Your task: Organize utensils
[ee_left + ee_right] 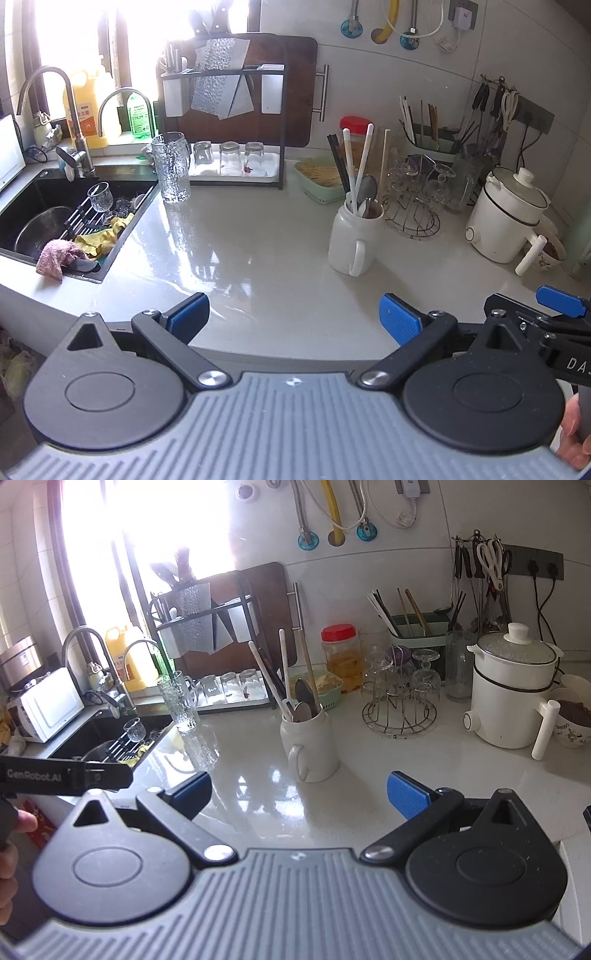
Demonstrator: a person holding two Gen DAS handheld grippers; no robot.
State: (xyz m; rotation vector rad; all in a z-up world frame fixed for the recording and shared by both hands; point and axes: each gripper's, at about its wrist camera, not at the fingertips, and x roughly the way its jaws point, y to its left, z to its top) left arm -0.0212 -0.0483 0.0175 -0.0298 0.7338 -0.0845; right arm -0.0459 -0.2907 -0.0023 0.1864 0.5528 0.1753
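A white mug (351, 236) (312, 744) stands on the pale counter, holding metal spoons (366, 192) (306, 698), white chopsticks (364, 155) (284, 664) and dark ones. Further back, a green utensil holder (430, 146) (417, 629) holds more chopsticks. My left gripper (293, 317) is open and holds nothing, low over the counter's front edge, well short of the mug. My right gripper (299, 794) is open too, just in front of the mug with nothing between its blue pads (408, 797). A blue pad of the right gripper (561, 301) shows at the left view's right side.
A black sink (55, 221) with a bowl, a glass and cloths lies at left. A tall glass mug (171, 168), a rack with upturned glasses (229, 158), a wire glass stand (400, 698), a white electric pot (511, 690) and a green basket (319, 181) line the back.
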